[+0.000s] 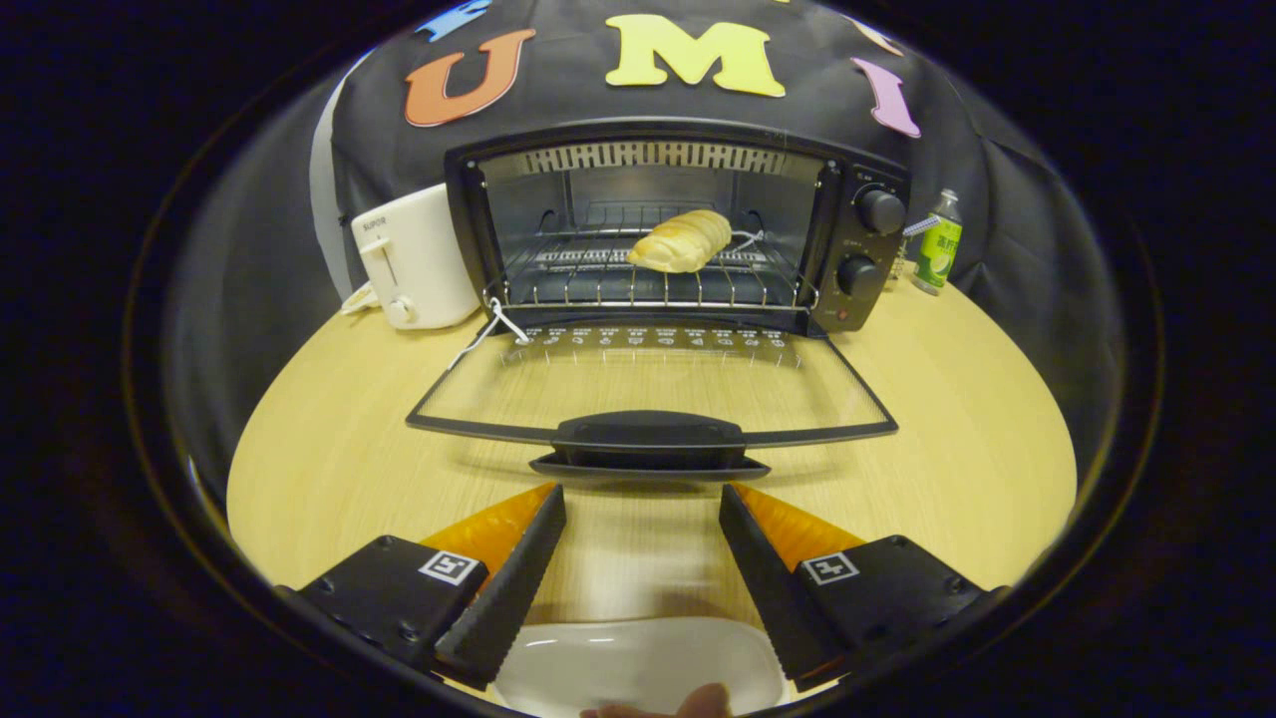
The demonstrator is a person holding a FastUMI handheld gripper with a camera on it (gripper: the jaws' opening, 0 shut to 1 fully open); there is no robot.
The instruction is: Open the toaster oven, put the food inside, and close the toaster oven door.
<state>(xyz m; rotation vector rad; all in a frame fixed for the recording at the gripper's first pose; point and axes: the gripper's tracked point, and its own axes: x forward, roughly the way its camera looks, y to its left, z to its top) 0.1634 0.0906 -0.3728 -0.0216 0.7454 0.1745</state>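
A black toaster oven (857, 179) stands at the back of the round wooden table (329, 449). Its glass door (653, 384) lies folded down flat toward me, and the black door handle (650, 434) sits just ahead of my fingertips. A golden bread roll (683, 239) rests on the wire rack (648, 284) inside the oven. My gripper (643, 499) is open, its orange-and-black fingers spread wide with nothing between them, hovering over the table just short of the handle.
A white pop-up toaster (414, 259) stands left of the oven. A green bottle (937, 244) is to the oven's right. A white plate (638, 663) lies under my fingers, a fingertip (703, 703) at its near rim.
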